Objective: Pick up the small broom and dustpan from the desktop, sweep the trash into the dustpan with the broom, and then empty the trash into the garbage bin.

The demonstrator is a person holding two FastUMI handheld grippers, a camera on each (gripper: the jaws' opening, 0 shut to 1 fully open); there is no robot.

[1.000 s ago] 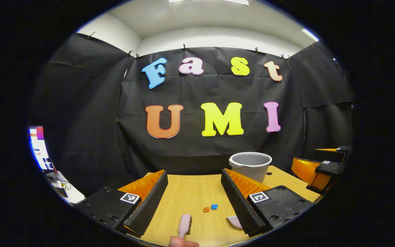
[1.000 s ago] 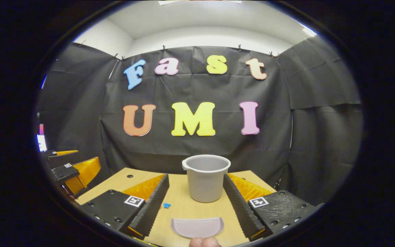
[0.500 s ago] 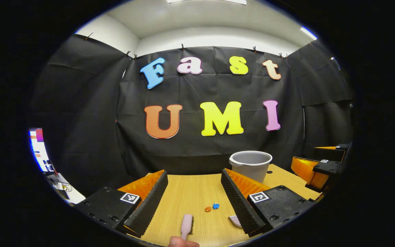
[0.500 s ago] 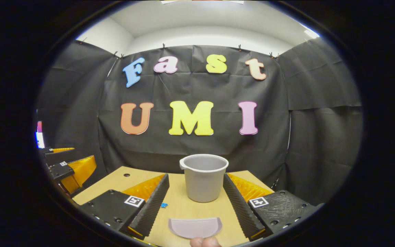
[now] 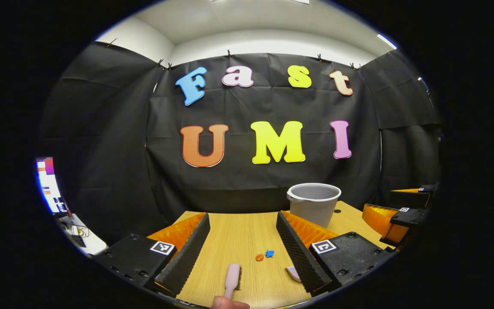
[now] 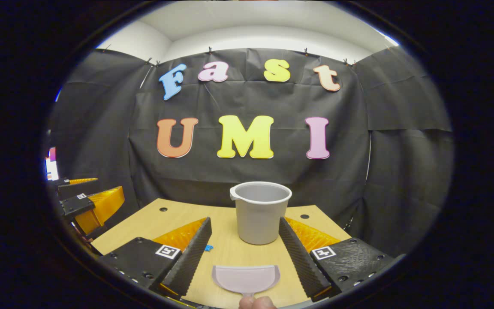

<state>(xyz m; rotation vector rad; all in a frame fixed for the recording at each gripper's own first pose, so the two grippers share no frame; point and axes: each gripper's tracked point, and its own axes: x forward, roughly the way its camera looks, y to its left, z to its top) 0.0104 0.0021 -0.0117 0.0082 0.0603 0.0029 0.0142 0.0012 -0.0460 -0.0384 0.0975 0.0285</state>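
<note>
Two grippers hang over the wooden desktop, each with its fingers spread wide and nothing caught between them. In the left gripper view, the left gripper looks down on the small pink broom, which lies flat on the wood between its fingers, near the bottom edge, untouched by either one. A fingertip of the person pokes in just below the broom's near end. A little further out sit two bits of trash side by side, an orange scrap and a blue scrap, close to the right-hand finger of that gripper. A corner of the pale dustpan peeks out beside that same finger. The grey garbage bin stands upright toward the far right of the desk, and beyond it, well apart, the right gripper hovers at the desk's edge. In the right gripper view, the dustpan lies flat between the right gripper's parted fingers, its straight mouth facing the bin, which stands upright just ahead of it. Neither finger touches the pan. A fingertip shows at the pan's handle end. The blue scrap peeks out beside the left-hand finger, and the left gripper hangs off at the far left, also open
</note>
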